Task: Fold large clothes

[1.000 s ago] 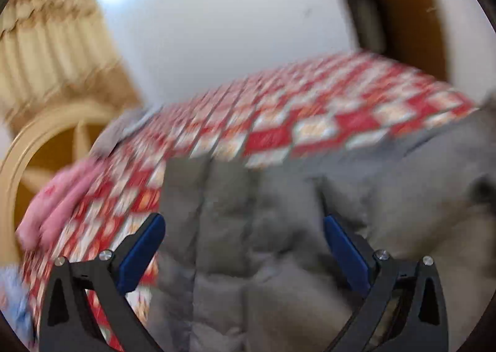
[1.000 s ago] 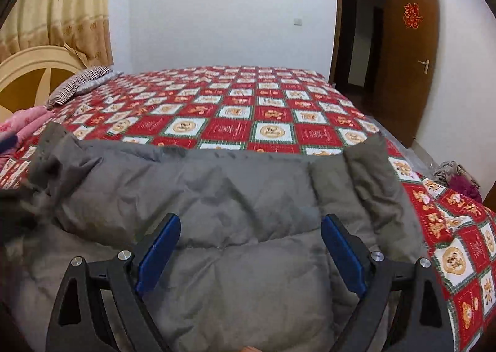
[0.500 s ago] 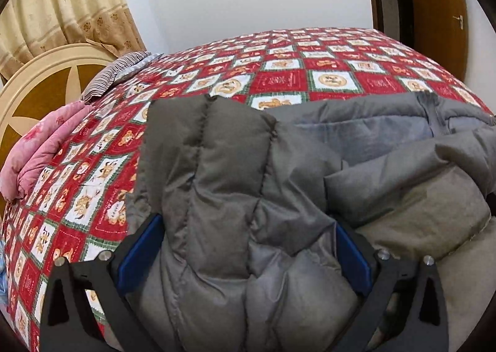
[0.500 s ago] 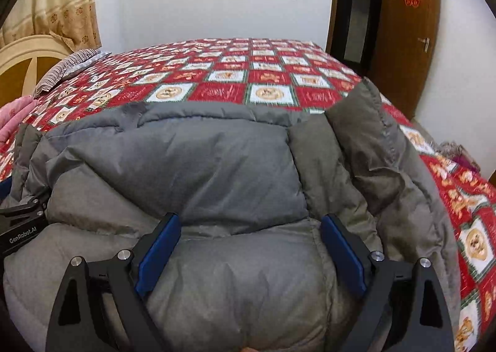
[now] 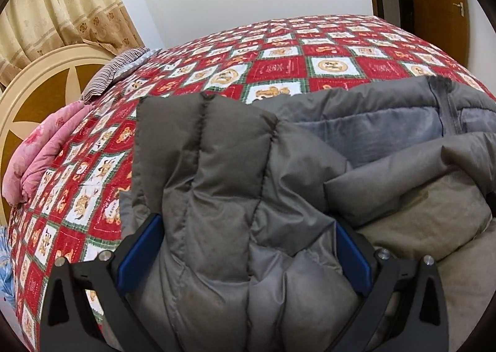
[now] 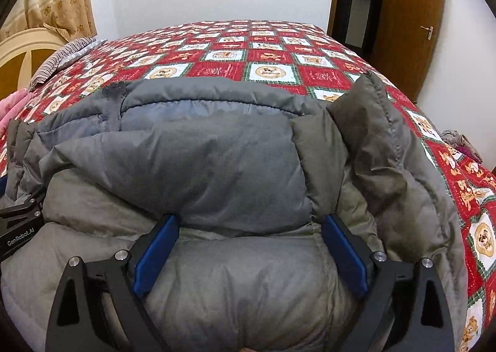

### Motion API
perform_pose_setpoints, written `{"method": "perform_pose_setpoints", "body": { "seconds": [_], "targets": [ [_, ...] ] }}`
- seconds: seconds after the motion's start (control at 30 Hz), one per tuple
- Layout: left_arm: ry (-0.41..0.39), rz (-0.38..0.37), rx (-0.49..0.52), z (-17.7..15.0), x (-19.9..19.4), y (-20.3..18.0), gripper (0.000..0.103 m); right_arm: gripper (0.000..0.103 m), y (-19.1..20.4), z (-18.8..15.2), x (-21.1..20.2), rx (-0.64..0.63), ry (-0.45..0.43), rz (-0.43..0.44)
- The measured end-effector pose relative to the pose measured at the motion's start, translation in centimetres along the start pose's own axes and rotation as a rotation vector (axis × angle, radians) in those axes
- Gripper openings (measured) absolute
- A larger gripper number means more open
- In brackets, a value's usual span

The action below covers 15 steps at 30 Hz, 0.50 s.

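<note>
On the bed [image 5: 325, 51], near its front edge, a grey puffer jacket [image 5: 235, 184] lies bunched on the red checked bedspread [image 6: 266, 51]. Left gripper [image 5: 245, 246]: jaws spread wide, a quilted fold of the jacket bulging up between the blue pads [image 5: 139, 246], fabric touching both pads but not pinched, so released. Right gripper [image 6: 248, 243]: same state, jaws wide apart, pads flanking a thick roll of the jacket body, nothing clamped. In the right wrist view the jacket's far edge runs straight across the bedspread, lighter grey lining [image 6: 198, 116] exposed just below it, and a sleeve or side panel [image 6: 372, 122] sticks up at the right. Left gripper's body [image 6: 18, 225] shows at that view's left margin, resting against the jacket. Pink quilt [image 5: 40, 147] and a striped pillow [image 5: 114, 73] sit by the headboard [image 5: 37, 79], well apart from the jacket. Brown door [image 6: 406, 17] stands beyond the bed's right side.
</note>
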<state>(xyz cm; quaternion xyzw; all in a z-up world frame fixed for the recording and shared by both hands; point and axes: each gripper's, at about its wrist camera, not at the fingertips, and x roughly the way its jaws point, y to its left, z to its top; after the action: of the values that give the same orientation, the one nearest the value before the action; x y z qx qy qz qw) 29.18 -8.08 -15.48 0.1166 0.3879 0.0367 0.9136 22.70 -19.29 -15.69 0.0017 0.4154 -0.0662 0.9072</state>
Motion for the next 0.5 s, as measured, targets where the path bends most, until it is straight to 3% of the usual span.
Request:
{"method": "perform_pose_setpoints", "body": {
  "seconds": [0.5],
  "targets": [
    [0.002,0.006,0.0,-0.01,0.13,0.0,0.103,0.096,0.64,0.16,0.91,-0.02,0.031,-0.026]
  ]
}}
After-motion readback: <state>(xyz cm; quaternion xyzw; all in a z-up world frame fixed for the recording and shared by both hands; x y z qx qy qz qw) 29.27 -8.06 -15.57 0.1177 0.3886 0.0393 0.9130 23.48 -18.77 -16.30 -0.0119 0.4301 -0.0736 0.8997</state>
